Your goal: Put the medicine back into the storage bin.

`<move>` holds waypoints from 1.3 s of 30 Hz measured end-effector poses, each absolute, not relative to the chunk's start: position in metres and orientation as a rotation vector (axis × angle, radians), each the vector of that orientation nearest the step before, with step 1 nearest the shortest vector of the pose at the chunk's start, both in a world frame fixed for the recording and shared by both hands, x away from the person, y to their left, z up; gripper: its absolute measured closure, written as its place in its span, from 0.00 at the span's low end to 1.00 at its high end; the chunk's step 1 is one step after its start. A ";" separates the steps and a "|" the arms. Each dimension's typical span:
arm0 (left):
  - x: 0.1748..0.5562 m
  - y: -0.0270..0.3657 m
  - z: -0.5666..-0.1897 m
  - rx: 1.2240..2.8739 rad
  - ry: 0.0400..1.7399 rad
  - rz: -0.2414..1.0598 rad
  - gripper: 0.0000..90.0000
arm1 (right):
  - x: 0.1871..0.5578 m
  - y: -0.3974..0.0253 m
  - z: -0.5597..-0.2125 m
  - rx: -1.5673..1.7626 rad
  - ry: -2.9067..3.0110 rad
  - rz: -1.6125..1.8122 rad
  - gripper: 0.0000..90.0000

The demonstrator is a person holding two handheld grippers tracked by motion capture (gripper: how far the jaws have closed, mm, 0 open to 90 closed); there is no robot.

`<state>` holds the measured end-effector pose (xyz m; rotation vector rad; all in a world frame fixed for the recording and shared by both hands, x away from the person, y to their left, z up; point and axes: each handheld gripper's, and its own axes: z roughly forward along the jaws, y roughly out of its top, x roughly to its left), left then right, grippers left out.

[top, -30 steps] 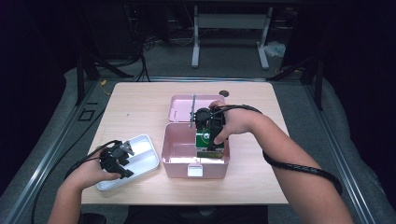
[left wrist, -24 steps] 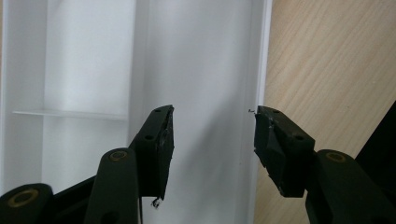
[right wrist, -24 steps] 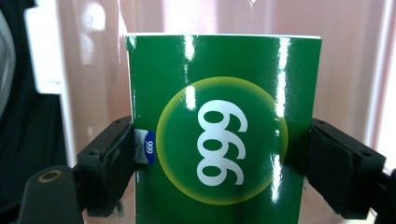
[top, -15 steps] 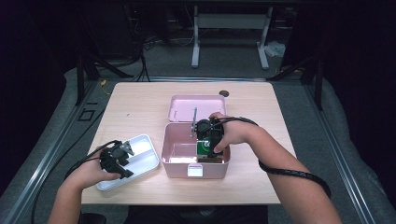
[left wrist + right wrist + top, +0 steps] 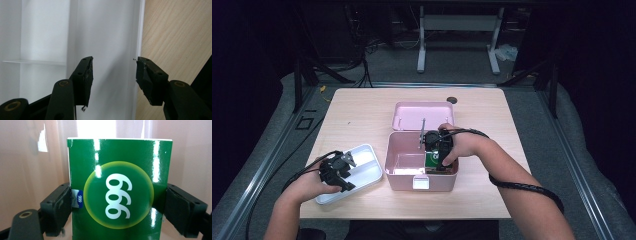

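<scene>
The right gripper [image 5: 438, 156] clamps a green box [image 5: 120, 195] inside the pink case [image 5: 404, 172]; the left gripper [image 5: 113, 75], released, hovers over the white tray [image 5: 367, 172].

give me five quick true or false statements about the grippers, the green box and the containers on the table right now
1. The right gripper is clamped on a green box. True.
2. The green box is being held over the white tray. False: it is down inside the pink case.
3. The left gripper is shut on a small item. False: its jaws stand open with nothing between them.
4. The left gripper sits over the white tray, at the table's left. True.
5. The pink case's lid is closed. False: the lid lies open behind the case.
</scene>
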<state>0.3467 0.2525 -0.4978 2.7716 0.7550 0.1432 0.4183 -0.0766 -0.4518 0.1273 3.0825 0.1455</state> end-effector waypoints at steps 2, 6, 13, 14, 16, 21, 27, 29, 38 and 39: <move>0.347 0.253 -0.498 2.768 0.756 0.140 0.53 | 0.419 -0.077 -0.452 0.138 3.075 0.141 0.16; 0.347 0.253 -0.499 2.771 0.759 0.137 0.53 | 0.420 -0.079 -0.448 0.168 3.061 0.210 0.13; 0.347 0.254 -0.499 2.769 0.768 0.138 0.53 | 0.415 -0.083 -0.434 0.180 3.061 0.221 0.16; 0.347 0.255 -0.499 2.772 0.768 0.139 0.53 | 0.413 -0.084 -0.430 0.186 3.061 0.217 0.16; 0.348 0.256 -0.500 2.772 0.777 0.141 0.54 | 0.412 -0.089 -0.422 0.186 3.056 0.250 0.16; 0.348 0.258 -0.499 2.765 0.783 0.140 0.54 | 0.405 -0.111 -0.397 0.211 3.033 0.306 0.19; 0.349 0.261 -0.500 2.765 0.803 0.139 0.54 | 0.402 -0.154 -0.377 0.328 3.006 0.277 0.22; 0.349 0.263 -0.501 2.765 0.813 0.139 0.55 | 0.402 -0.168 -0.375 0.353 2.999 0.250 0.23; 0.350 0.269 -0.501 2.750 0.841 0.138 0.55 | 0.400 -0.212 -0.383 0.495 2.973 0.216 0.26; 0.350 0.270 -0.501 2.750 0.841 0.141 0.55 | 0.400 -0.215 -0.384 0.509 2.977 0.222 0.26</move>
